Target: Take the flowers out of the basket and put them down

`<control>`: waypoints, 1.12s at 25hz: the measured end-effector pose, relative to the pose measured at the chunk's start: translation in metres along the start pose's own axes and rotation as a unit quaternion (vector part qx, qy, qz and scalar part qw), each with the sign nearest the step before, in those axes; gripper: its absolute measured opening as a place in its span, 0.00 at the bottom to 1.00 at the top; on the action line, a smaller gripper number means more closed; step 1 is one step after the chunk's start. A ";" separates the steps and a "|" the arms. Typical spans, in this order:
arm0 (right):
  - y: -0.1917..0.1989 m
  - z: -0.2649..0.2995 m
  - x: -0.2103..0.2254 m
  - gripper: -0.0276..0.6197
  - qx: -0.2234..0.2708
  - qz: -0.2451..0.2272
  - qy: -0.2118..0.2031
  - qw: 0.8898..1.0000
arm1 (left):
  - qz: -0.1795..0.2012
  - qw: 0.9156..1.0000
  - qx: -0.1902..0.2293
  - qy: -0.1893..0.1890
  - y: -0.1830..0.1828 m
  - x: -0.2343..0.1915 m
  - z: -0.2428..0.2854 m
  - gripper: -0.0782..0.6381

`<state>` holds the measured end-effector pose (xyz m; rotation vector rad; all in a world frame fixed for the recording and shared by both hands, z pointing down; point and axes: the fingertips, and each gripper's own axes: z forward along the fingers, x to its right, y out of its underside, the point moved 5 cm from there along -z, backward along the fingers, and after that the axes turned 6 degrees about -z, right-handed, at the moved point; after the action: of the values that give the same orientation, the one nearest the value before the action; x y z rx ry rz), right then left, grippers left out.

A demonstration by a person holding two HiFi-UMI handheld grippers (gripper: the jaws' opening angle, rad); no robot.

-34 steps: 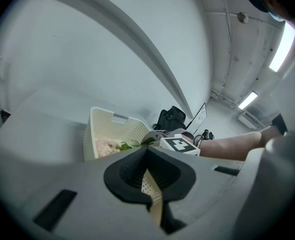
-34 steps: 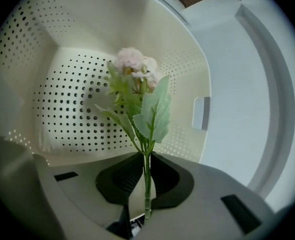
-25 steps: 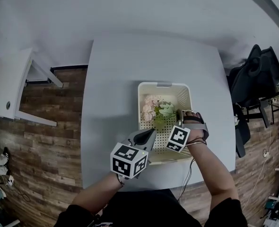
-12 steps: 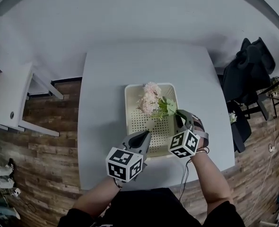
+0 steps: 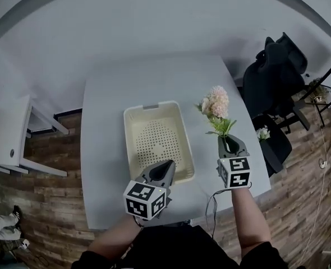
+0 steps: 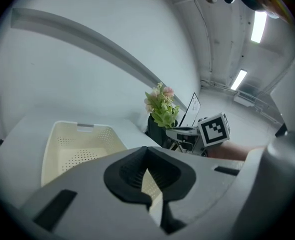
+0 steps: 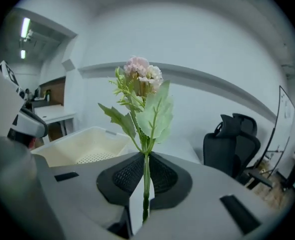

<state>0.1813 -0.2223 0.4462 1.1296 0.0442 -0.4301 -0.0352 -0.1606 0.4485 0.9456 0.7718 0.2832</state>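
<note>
- The left gripper (image 5: 165, 167) hangs over the near rim of the basket (image 5: 127, 144). Its jaws are drawn together at the tips, with nothing between them.
- The right gripper (image 5: 228, 142) is off the basket's right side, its jaws pinched narrowly on the green stem of the flowers (image 5: 216, 102). A thin cable (image 5: 213, 202) trails from it toward the person.
- The flowers stand upright in that grip, pink heads topmost and leaves below. They are clear of the basket and above the bare table (image 5: 112, 94) near its right edge.
- The cream basket has a perforated floor and lies on the table between the two grippers, nothing in it.
- Past the table's right edge stands a black office chair (image 5: 273, 72), near the flowers but apart from them.
- To the left, on the wood floor (image 5: 53, 189), is a white side table (image 5: 3, 128); a plain pale wall lies beyond.
- The only print in view is the black-and-white square markers on each gripper's cube (image 5: 145, 199).
</note>
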 end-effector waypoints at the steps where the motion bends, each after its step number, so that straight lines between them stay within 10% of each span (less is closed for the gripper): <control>1: 0.008 -0.005 0.008 0.11 -0.001 0.019 0.002 1.000 | 0.004 1.000 -0.001 0.002 0.002 0.008 0.003 0.12; 28: 0.210 0.062 0.078 0.11 -0.142 0.229 -0.050 0.962 | 0.005 0.997 -0.068 -0.044 0.065 0.079 0.082 0.12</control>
<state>0.3164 -0.2266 0.6351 0.8000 -0.2356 -0.0618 0.0851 -0.1326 0.4926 0.8283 0.6577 0.2978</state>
